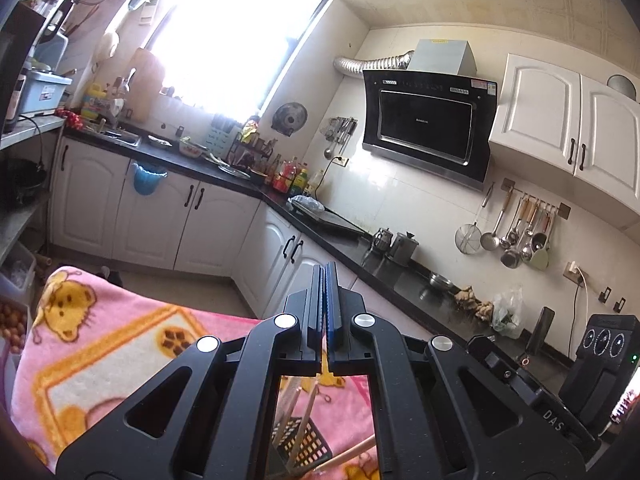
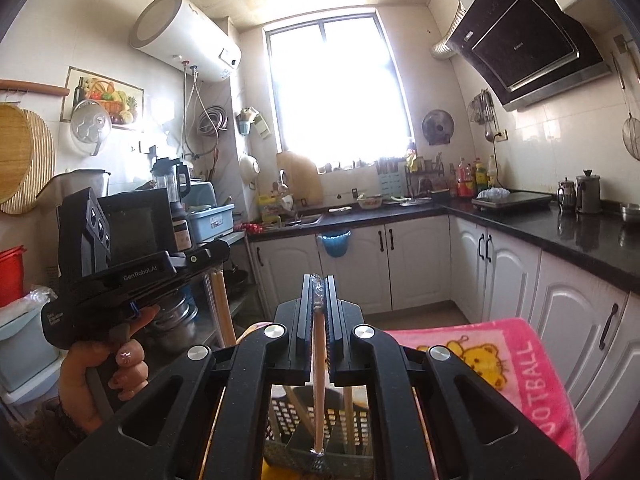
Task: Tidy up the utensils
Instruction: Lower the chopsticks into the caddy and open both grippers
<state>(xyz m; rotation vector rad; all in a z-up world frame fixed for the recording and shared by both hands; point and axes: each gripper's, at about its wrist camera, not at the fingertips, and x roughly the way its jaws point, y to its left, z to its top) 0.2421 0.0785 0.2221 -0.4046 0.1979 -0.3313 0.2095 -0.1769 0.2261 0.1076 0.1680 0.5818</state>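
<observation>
Wooden chopstick [image 2: 319,364] clamped lengthwise in our right gripper [image 2: 319,280], above the black slotted basket [image 2: 352,432] on the pink towel [image 2: 520,364]. Left gripper [image 1: 325,270] fully closed, empty. Basket already holds chopsticks; we judge sorting partly done, this one left.

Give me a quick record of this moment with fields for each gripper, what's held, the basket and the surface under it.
left gripper: shut, nothing between its fingers
right gripper: shut on a wooden chopstick with clear wrap at its ends
chopstick pose: runs lengthwise between the fingers, its near end down over the basket
basket: dark perforated utensil basket below both grippers, more chopsticks standing in it
surface: pink cartoon-bear blanket
person: hand gripping the left gripper's handle
</observation>
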